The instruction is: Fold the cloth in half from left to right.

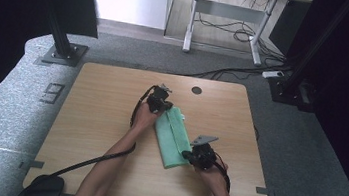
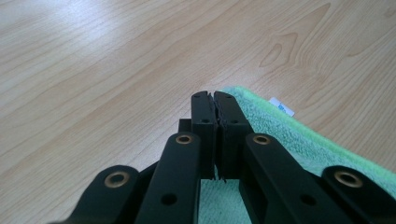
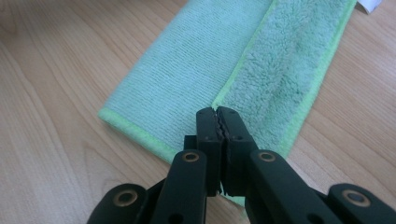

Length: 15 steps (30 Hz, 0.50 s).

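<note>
We read a dark figure 9 [image 1: 52,92] marked on the grey carpet floor [image 1: 3,122] left of the table, the towel's small white label [image 2: 281,106] too blurred to read

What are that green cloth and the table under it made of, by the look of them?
The green cloth looks like microfibre towelling: one face is fluffy, the folded-over face finely ribbed, with a stitched brighter green border. The table looks like pale wood, though the smooth matt surface and even grain pattern could as well be a printed laminate.
</note>
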Tool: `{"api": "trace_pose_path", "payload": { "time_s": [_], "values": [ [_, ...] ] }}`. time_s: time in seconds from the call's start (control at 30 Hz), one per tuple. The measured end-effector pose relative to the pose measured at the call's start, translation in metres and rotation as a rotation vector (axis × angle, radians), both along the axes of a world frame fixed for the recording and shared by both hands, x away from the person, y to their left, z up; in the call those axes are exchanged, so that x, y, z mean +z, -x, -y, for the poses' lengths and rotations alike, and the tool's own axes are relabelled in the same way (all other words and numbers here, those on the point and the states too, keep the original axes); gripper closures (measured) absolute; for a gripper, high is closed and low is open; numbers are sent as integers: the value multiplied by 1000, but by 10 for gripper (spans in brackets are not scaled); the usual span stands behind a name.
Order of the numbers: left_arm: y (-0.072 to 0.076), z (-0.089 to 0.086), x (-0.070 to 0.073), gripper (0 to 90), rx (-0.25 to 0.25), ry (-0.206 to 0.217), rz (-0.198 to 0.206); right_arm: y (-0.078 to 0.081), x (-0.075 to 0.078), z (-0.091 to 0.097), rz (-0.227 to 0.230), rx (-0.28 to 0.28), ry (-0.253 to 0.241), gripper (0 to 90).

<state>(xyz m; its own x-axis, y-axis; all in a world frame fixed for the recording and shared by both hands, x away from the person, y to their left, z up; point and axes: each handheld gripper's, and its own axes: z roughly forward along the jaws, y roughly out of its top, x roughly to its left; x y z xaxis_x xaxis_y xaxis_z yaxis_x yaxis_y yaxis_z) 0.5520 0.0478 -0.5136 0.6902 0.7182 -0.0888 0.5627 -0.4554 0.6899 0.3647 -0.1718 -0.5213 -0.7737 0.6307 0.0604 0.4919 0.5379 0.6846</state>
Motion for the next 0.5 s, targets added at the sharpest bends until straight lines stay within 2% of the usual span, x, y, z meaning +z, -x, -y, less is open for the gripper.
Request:
{"api": "trace_pose_path", "payload": {
  "time_s": [0.1,0.23,0.33,0.5],
  "values": [
    [-1,1,-3,839,-4,3,-1,-1,-1,3,0,-9,1,870],
    [0,1,-2,690,-3,22,17,-2,-2,6,1,-19,0,863],
    [2,1,5,576,-3,37,37,-3,-1,9,8,-25,-5,847],
    [6,-4,24,493,-2,71,86,-2,2,16,15,-54,-1,822]
  ]
}}
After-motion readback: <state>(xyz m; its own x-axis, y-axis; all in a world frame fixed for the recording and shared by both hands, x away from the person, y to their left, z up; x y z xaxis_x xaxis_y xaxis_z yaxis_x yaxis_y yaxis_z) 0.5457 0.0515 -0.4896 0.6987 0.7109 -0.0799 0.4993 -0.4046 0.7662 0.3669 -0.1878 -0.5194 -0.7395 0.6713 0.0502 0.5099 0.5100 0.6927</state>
